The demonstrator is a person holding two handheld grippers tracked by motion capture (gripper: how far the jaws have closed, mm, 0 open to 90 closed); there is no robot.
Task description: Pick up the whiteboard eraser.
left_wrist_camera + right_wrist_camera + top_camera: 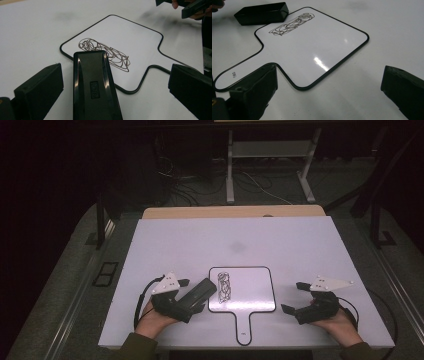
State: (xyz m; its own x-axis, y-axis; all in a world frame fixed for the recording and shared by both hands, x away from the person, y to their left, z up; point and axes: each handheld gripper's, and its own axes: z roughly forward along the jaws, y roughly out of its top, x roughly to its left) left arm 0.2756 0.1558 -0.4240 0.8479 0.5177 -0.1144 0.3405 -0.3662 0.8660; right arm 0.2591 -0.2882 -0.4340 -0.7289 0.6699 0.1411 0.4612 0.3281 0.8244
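High view: the black eraser (198,293) lies between the spread jaws of the left hand-held gripper (192,295), its far end on the left edge of the paddle-shaped whiteboard (250,290), just beside the scribble (223,287). The right hand-held gripper (295,297) rests wide and empty right of the board on the table (225,245). To wipe well, close squarely on the eraser's sides, then sweep flat across the scribble — pinning the handle if it slides. The eraser's near end is cut off in the left gripper view — contact with the pads is unclear.

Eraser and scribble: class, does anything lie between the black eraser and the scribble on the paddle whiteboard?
Nothing visible does. The eraser lies between the open left tongs, its front end over the whiteboard edge, right beside the scribble.
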